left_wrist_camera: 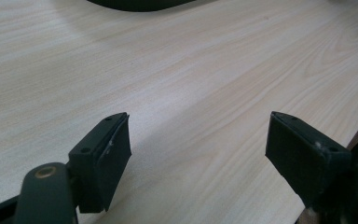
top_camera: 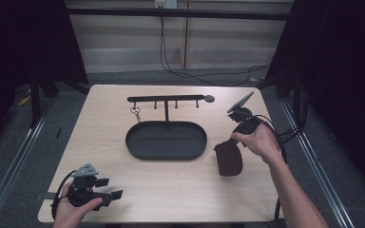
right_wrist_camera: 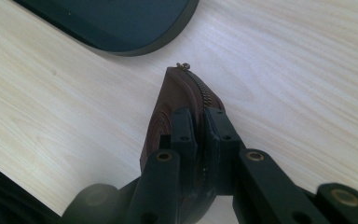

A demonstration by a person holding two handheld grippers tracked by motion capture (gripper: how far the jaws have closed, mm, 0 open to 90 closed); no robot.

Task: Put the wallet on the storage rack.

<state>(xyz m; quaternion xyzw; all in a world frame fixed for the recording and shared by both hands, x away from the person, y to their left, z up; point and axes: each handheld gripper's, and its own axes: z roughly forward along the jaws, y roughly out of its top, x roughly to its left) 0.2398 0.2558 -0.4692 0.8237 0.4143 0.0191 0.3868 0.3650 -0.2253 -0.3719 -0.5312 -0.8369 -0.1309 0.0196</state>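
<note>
A dark brown zipped pouch (top_camera: 229,159) hangs just right of the black oval tray (top_camera: 166,140). My right gripper (top_camera: 231,141) is shut on its top edge; in the right gripper view the jaws pinch the pouch (right_wrist_camera: 177,95) along its zipper, with my right gripper (right_wrist_camera: 198,122) pressed tight on it. My left gripper (top_camera: 113,189) rests low at the table's front left corner, held in a hand, pointing right. In the left gripper view my left gripper (left_wrist_camera: 198,140) stands open over bare wood with nothing between its fingers.
Behind the tray rises a black hook rack (top_camera: 166,99) with a small key (top_camera: 135,113) hanging from its left hook. The tray's rim (right_wrist_camera: 135,48) lies close to the pouch. Black cables run across the floor (top_camera: 204,76) beyond the table.
</note>
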